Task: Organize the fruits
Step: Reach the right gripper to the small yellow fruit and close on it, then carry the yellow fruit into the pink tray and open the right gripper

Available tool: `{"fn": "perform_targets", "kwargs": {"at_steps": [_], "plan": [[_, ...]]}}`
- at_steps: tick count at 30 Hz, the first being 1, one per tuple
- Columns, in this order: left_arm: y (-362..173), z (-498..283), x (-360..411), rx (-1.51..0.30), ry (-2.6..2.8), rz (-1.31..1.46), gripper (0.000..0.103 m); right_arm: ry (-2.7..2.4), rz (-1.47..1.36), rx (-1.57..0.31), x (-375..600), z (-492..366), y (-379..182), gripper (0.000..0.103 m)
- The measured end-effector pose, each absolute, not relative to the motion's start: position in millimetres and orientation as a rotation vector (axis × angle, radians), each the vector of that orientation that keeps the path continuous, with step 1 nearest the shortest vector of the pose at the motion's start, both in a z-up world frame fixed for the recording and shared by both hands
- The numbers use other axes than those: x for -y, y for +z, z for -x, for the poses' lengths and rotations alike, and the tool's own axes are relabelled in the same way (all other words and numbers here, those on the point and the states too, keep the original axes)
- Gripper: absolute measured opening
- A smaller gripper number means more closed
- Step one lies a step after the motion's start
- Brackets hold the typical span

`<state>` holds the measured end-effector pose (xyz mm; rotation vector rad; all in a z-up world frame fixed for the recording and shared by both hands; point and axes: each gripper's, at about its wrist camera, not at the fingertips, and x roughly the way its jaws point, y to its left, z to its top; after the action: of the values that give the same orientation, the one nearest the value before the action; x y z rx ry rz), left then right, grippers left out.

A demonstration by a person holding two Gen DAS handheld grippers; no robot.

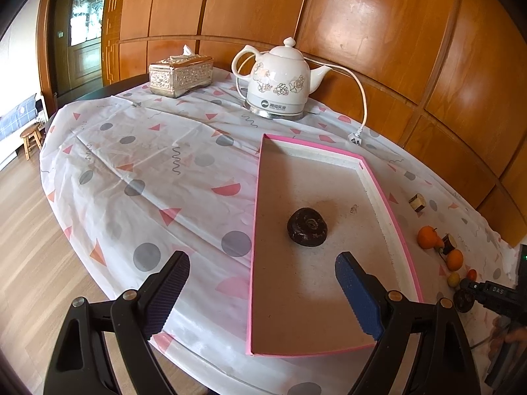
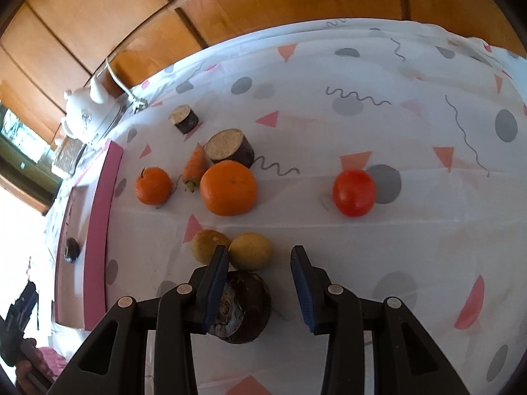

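The left gripper (image 1: 262, 268) hangs wide open over the flat pink-edged cardboard tray (image 1: 385, 194), where one dark brown round fruit (image 1: 307, 226) lies. The right gripper (image 2: 260, 256) is open too, with another dark brown round fruit (image 2: 245, 309) between its fingers on the white spotted tablecloth (image 2: 411, 230). Two small yellow fruits (image 2: 250, 251) sit just ahead, near a big orange (image 2: 228, 187) and a red tomato (image 2: 354, 192).

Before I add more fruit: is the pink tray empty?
No. One dark round fruit already lies on the pink tray floor; the rest is bare.
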<state>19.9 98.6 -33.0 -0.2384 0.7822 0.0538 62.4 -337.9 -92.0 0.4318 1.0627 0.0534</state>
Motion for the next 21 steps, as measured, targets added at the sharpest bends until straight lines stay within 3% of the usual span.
{"fn": "perform_targets", "kwargs": {"at_steps": [4, 21], "plan": [[-28.8, -15.9, -95.1, -0.770, 0.045, 0.223, 0.092, 0.061, -0.399, -1.066, 329.7, -68.8, -90.8, 0.028], [-31.2, -12.7, -89.7, -0.779, 0.008, 0.235, 0.092, 0.023, -0.273, -0.943, 308.8, -58.2, -49.6, 0.027]]}}
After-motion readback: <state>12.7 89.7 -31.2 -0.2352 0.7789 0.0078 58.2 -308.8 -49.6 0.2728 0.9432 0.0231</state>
